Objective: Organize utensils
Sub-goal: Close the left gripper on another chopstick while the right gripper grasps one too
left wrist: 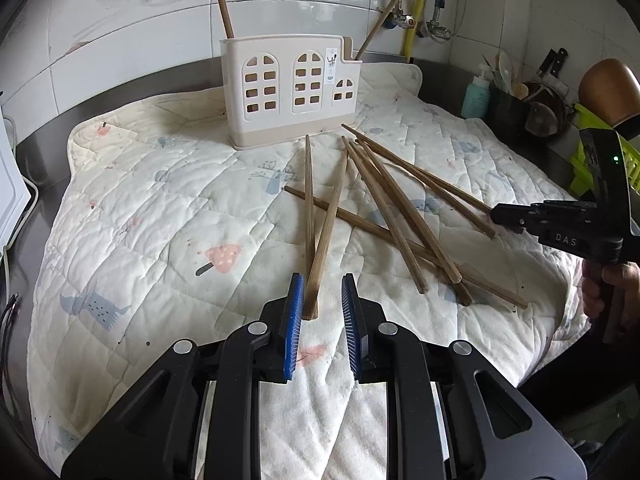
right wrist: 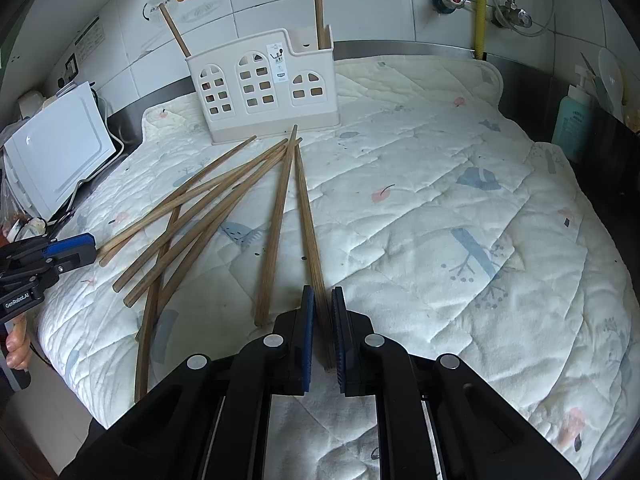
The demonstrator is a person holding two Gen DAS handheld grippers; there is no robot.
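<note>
Several brown wooden chopsticks [left wrist: 384,208] lie scattered on a quilted mat [left wrist: 160,208], in front of a cream house-shaped utensil holder [left wrist: 290,92] that has two chopsticks standing in it. My left gripper [left wrist: 322,292] is open, its blue pads on either side of the near end of one chopstick [left wrist: 326,236]. My right gripper [right wrist: 323,300] is shut on the near end of a chopstick [right wrist: 306,208] that lies on the mat [right wrist: 440,200]. The holder [right wrist: 264,88] stands behind it. The right gripper also shows at the left view's right edge [left wrist: 504,216].
A white appliance [right wrist: 56,148] stands left of the mat. A teal soap bottle [right wrist: 574,120], a dark pot with utensils [left wrist: 510,108] and a green rack [left wrist: 588,160] stand at the right. The tiled wall with pipes [right wrist: 480,4] is behind.
</note>
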